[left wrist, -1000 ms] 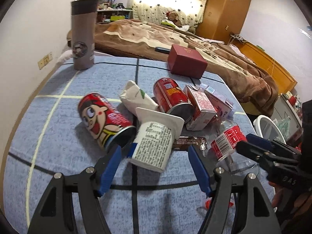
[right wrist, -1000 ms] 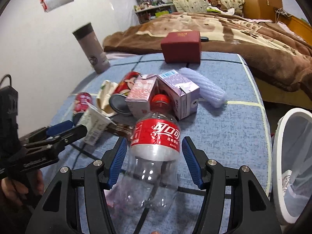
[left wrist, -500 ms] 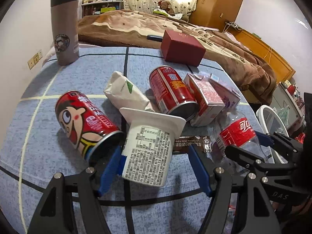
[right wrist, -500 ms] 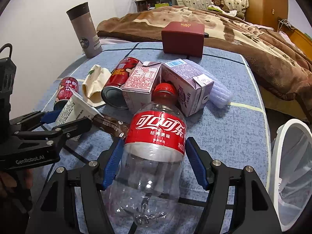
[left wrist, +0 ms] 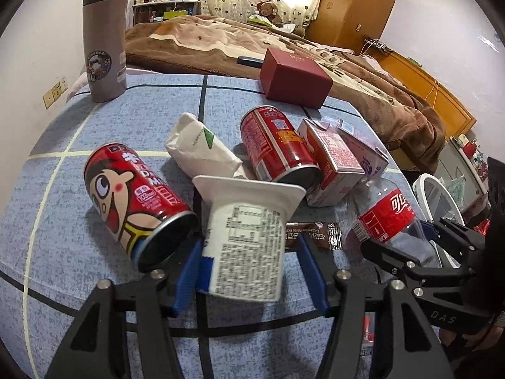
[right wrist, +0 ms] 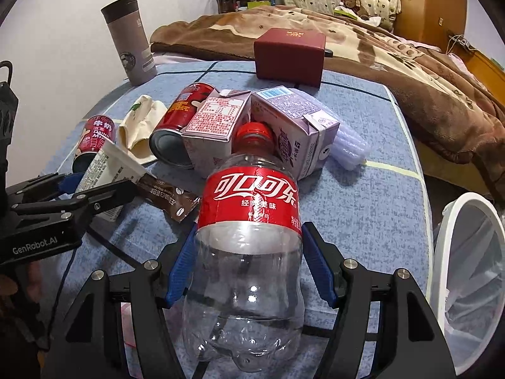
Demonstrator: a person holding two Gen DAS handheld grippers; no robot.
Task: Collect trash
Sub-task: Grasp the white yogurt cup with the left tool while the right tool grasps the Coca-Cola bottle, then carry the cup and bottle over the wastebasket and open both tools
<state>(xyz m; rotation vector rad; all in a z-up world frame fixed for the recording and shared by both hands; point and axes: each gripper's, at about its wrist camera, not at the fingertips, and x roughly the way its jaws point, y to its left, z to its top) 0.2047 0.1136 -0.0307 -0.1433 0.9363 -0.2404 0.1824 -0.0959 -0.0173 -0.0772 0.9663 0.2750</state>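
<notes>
Both grippers are straddling trash: left gripper point(left wrist: 249, 271) closing on the yogurt cup point(left wrist: 247, 237), now nearer; right gripper point(right wrist: 249, 268) spread around the bottle point(right wrist: 249, 246).

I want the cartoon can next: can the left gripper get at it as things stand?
Probably not directly. The left gripper is closing with the white cup between its jaws, so it's occupied. The cartoon can itself lies just beside it, uncovered.
</notes>
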